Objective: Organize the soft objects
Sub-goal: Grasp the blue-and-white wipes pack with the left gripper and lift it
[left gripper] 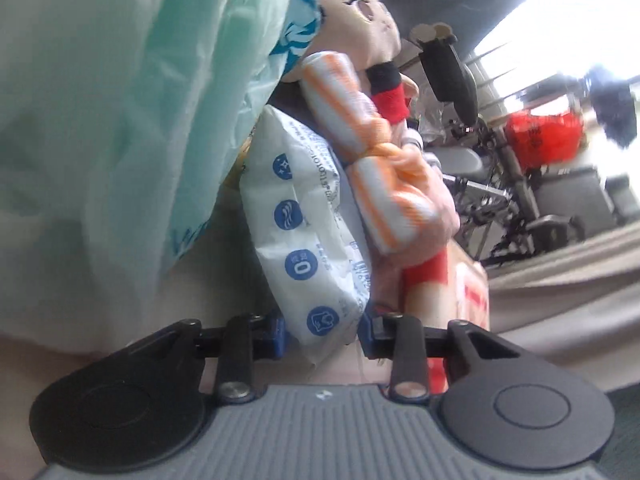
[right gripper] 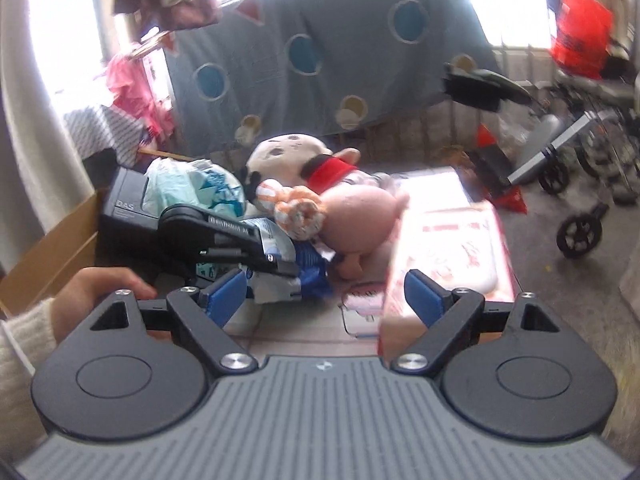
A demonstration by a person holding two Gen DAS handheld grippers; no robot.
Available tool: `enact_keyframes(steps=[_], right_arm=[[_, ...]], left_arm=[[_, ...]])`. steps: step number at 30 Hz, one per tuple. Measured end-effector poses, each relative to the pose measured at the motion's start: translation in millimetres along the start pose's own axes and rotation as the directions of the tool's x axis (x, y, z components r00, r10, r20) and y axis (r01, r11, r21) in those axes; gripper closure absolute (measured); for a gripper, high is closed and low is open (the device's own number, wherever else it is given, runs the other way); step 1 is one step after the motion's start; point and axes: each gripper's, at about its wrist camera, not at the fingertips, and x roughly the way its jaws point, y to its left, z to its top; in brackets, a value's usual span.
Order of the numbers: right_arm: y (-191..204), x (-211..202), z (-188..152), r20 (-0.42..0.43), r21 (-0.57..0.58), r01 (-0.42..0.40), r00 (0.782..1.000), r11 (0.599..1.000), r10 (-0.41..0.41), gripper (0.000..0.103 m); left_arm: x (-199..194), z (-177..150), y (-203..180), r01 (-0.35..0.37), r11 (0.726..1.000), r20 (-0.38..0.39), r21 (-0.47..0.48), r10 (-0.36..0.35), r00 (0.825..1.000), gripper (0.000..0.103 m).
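Between the blue pads of the left claw [left gripper: 322, 330] sits the lower end of a white tissue pack [left gripper: 308, 236] printed with round blue icons; the pads press on it from both sides, so the claw is clenched on that pack. Just beside it, on the right in the left wrist view, lies an orange-and-white striped cloth roll [left gripper: 360, 140] knotted at the middle, resting against a plush doll [left gripper: 360, 12] with red wristbands. A pale green plastic bag [left gripper: 120, 100] crowds the left side and hides what is behind it. From the right wrist view, the right claw [right gripper: 326, 300] stands released, with nothing between its pads. A pink-and-white wrapped pack [right gripper: 452, 248] lies just beyond its right pad. Farther back hangs a grey cloth with blue circles [right gripper: 320, 60].
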Motion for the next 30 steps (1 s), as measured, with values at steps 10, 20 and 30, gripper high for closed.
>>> enact_keyframes(steps=[10,20,30], right_arm=[[59.5,114.5,54.6,-0.124,-0.354,-0.108,0.990,0.929,0.068,0.012],[89.3,221.3,36.7,-0.325,-0.426,-0.108,0.945,0.898,-0.040,0.054],[82.4,164.1,15.1,-0.395,-0.336,-0.108,0.918,0.936,-0.035,0.062]], left_arm=[[-68.9,-48.9,11.1,-0.090,0.971,-0.053,0.220,0.104,0.993,0.069],[-107.6,-66.5,34.1,-0.056,0.959,-0.076,0.276,0.080,0.994,0.068],[-134.3,-80.7,35.7,-0.091,0.916,-0.053,0.390,0.121,0.991,0.068]])
